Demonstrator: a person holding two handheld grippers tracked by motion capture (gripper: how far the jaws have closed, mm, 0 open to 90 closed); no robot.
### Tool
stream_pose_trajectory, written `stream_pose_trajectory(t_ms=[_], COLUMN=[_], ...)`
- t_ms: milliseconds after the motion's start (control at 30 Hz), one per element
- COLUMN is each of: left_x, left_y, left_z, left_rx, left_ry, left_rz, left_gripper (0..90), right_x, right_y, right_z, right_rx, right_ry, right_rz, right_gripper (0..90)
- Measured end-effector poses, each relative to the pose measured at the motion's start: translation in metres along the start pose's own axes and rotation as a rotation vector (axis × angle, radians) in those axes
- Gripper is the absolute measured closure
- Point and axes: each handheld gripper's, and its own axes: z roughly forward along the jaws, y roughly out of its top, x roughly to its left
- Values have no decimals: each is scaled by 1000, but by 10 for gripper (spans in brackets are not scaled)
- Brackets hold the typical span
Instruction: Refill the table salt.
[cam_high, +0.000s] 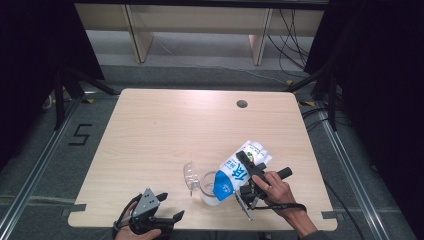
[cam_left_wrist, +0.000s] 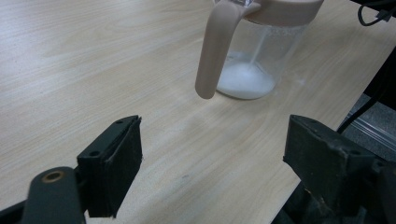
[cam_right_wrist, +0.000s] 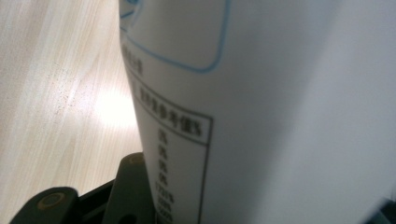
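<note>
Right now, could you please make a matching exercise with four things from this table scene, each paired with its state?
1. milk carton
2. clear jug
3. left hand-held gripper
4. right hand-held gripper

a. open, holding nothing
b. tilted, spout end down over the jug
c. standing on the table, a little white liquid inside
d. closed on the carton

Pairs: 1-b, 2-c, 3-a, 4-d

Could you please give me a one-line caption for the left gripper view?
Open left gripper facing a clear plastic jug with beige handle, a thin white stream landing inside.

Black claws (cam_high: 165, 220), grey three-cornered plate (cam_high: 146, 202), trailing black cables (cam_high: 282, 206)
</note>
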Motion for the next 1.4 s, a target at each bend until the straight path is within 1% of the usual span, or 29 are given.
stream_pose_trajectory(t_ms=[33,67,133,167,467,500,567,600,667,700,733,800,833,1000,1033,1067,1400], left_x=[0,0,0,0,0,0,0,0,0,0,0,0,0,0,2,0,0], left_y=[0,0,0,0,0,0,0,0,0,0,0,0,0,0,0,0,0], left_z=[0,0,0,0,0,0,0,0,0,0,0,0,0,0,-1,0,0], left_rx=[0,0,3,-1,1,0,5,6,3,-2,-2,6,6,5,17,6,5], left_ry=[0,0,0,0,0,0,0,0,0,-1,-1,0,0,0,8,-1,-1], left_rz=[-1,0,4,-2,0,-1,7,7,3,-2,-2,6,6,6,18,8,6], left_gripper=[187,187,187,187,187,187,187,187,187,187,187,187,187,187,187,187,187], right_x=[0,-3,-3,0,-1,0,-1,-3,-4,-3,-1,-1,-4,-4,-4,-4,-4], right_y=[0,0,0,0,0,0,0,0,1,1,0,0,1,1,1,1,1], right_z=[0,0,0,0,0,0,0,0,0,0,0,0,0,0,0,0,0], right_rx=[2,-9,-9,1,5,7,7,-4,5,0,11,7,5,5,5,6,7], right_ry=[-1,-12,-11,-2,-4,1,-5,-15,-13,-15,-6,-7,-15,-19,-19,-19,-21], right_rz=[0,-34,-33,-4,-11,-9,-14,-48,-53,-51,-24,-22,-57,-63,-65,-65,-70], right_gripper=[566,567,567,567,568,567,568,568,568,569,569,569,569,570,571,571,572])
